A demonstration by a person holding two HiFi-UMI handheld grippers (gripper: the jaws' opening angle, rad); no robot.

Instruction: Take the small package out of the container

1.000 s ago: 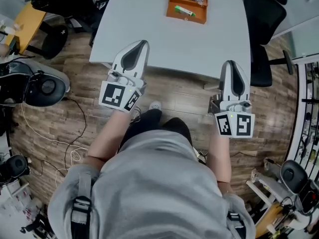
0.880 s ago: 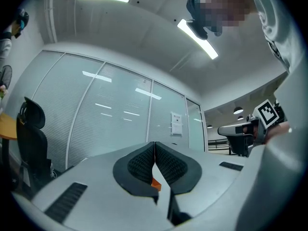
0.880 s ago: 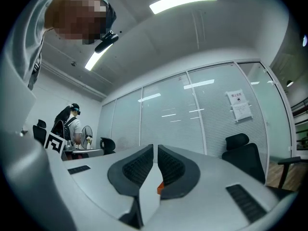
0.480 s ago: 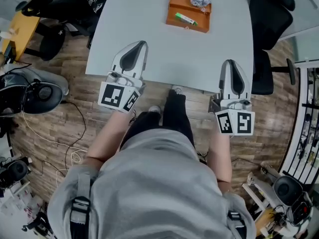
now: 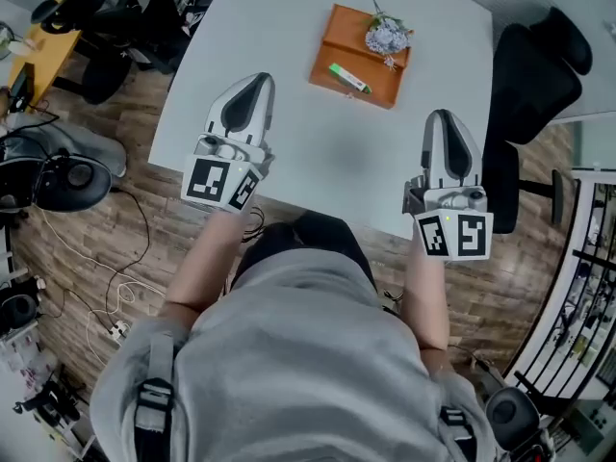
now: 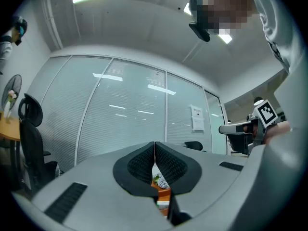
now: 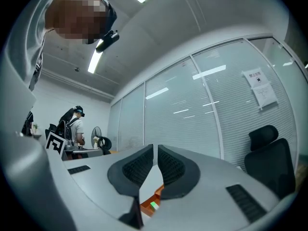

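An orange tray-like container (image 5: 337, 50) lies at the far middle of the white table (image 5: 289, 27). In it rests a small green package (image 5: 348, 78), with a bunch of pale flowers (image 5: 388, 37) at its far right corner. My left gripper (image 5: 252, 83) hovers over the table's near left, short of the container, jaws shut and empty. My right gripper (image 5: 443, 119) hangs over the near right, also shut and empty. Between the left gripper's (image 6: 154, 147) jaws the container (image 6: 163, 196) shows. Below the right gripper's (image 7: 155, 151) jaws the green package (image 7: 153, 205) shows in the container (image 7: 147, 207).
A black office chair (image 5: 527, 70) stands close to the table's right side. More chairs (image 5: 115, 27) and a yellow desk (image 5: 48, 29) are at the far left. Cables (image 5: 115, 296) lie on the wooden floor. Another person (image 7: 73, 124) stands far off by the glass walls.
The person has stepped up to the table: both grippers, earlier at its near edge, now hang over the tabletop, and the container sits closer. Both stay shut.
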